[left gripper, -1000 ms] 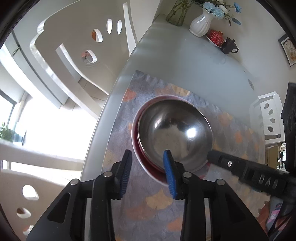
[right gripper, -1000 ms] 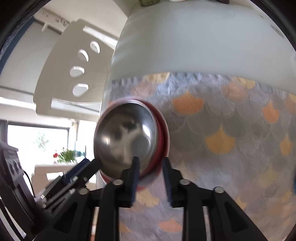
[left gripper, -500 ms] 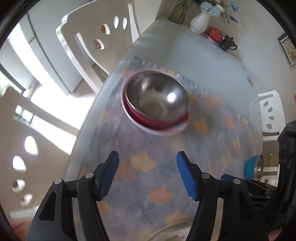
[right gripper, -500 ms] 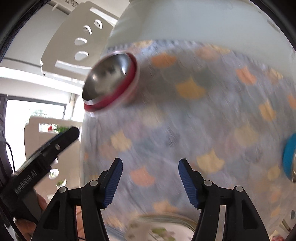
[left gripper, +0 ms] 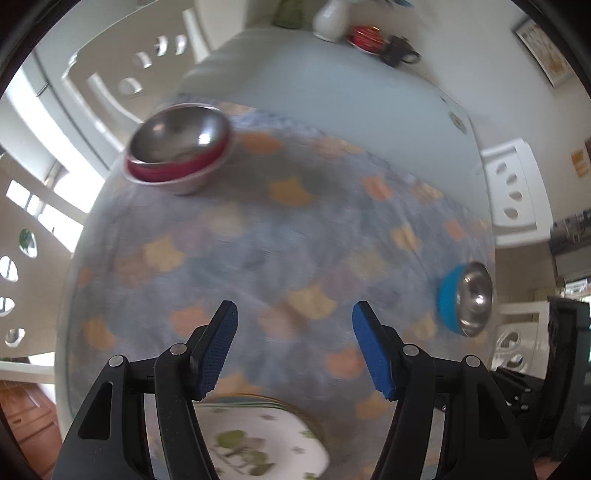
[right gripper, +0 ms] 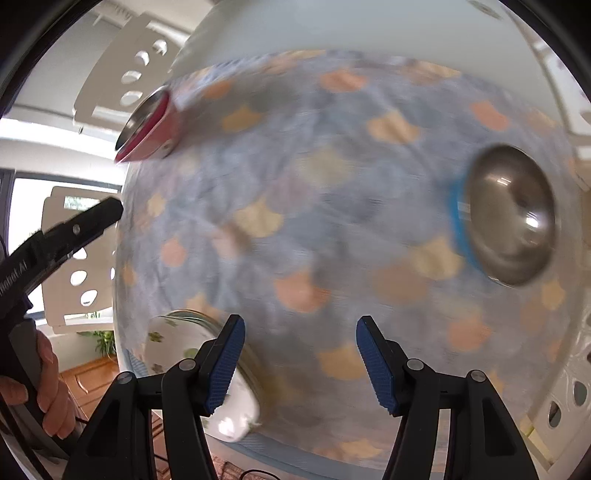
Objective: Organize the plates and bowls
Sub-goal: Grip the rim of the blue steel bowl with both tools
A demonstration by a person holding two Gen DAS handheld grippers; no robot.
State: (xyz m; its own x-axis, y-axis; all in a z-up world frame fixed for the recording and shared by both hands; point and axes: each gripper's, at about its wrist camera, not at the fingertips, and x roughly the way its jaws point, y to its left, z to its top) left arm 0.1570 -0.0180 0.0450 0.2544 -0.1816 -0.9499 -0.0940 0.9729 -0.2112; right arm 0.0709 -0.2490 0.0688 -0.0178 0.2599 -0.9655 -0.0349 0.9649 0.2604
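Bowls, left wrist view: steel bowl point(left gripper: 177, 129) nested in red bowl point(left gripper: 173, 171) at cloth's far left; blue-walled steel bowl point(left gripper: 465, 299) near right edge, floral plate point(left gripper: 258, 439) below. Left gripper point(left gripper: 293, 347) released, empty. Right wrist view: right gripper point(right gripper: 299, 362) released, empty above patterned tablecloth point(right gripper: 314, 192); white chairs point(right gripper: 118, 66) around.

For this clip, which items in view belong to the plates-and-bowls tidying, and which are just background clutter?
Part of the job:
- red bowl with a steel bowl nested in it
- blue bowl
- floral plate

Just lying about:
- white vase
- red pot and dark teapot
- patterned tablecloth
- white chairs
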